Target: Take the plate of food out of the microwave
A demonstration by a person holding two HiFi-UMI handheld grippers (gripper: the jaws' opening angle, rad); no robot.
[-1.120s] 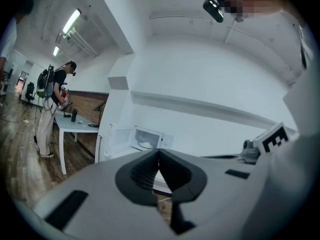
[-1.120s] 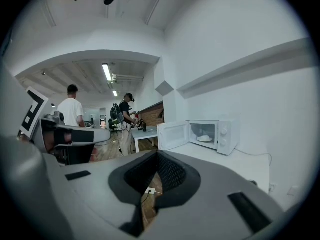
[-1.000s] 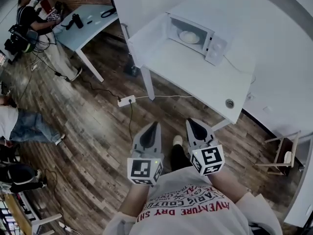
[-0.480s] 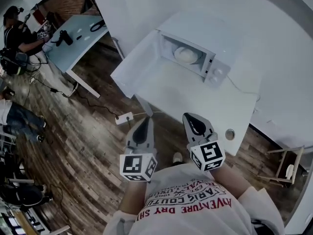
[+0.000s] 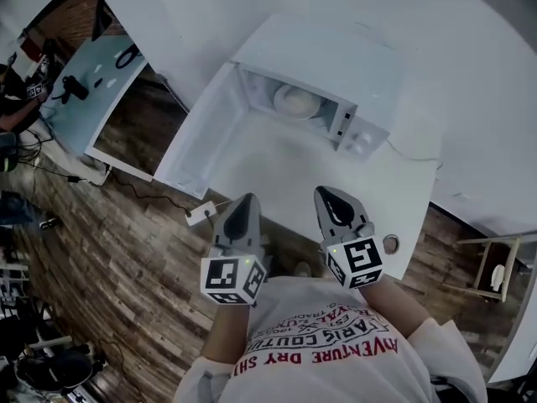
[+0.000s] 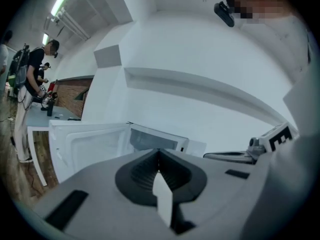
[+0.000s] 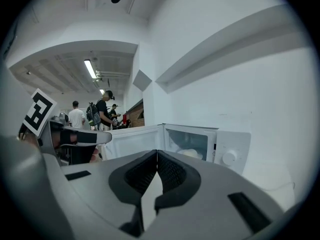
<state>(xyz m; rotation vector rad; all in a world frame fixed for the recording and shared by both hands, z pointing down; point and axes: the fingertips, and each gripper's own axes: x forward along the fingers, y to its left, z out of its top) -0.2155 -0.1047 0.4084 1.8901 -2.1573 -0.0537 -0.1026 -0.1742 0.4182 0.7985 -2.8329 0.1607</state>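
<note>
The white microwave (image 5: 336,91) stands at the back of a white table (image 5: 277,175), its door (image 5: 197,133) swung wide to the left. Inside lies a white plate of pale food (image 5: 295,101), also visible in the right gripper view (image 7: 190,153). My left gripper (image 5: 245,201) and right gripper (image 5: 328,193) hover side by side over the table's near edge, both shut and empty, well short of the microwave. In the left gripper view the shut left gripper (image 6: 159,152) points at the open door (image 6: 90,146). The right gripper (image 7: 157,153) points toward the cavity.
A small round object (image 5: 390,243) lies near the table's front right corner. A power strip (image 5: 201,214) and cable lie on the wooden floor at left. A blue table (image 5: 92,82) with people stands far left; a wooden stool (image 5: 491,267) sits at right.
The view has closed in on the white table: the microwave looks larger and nearer, and both shut grippers have come from over the floor to over the table's front edge.
</note>
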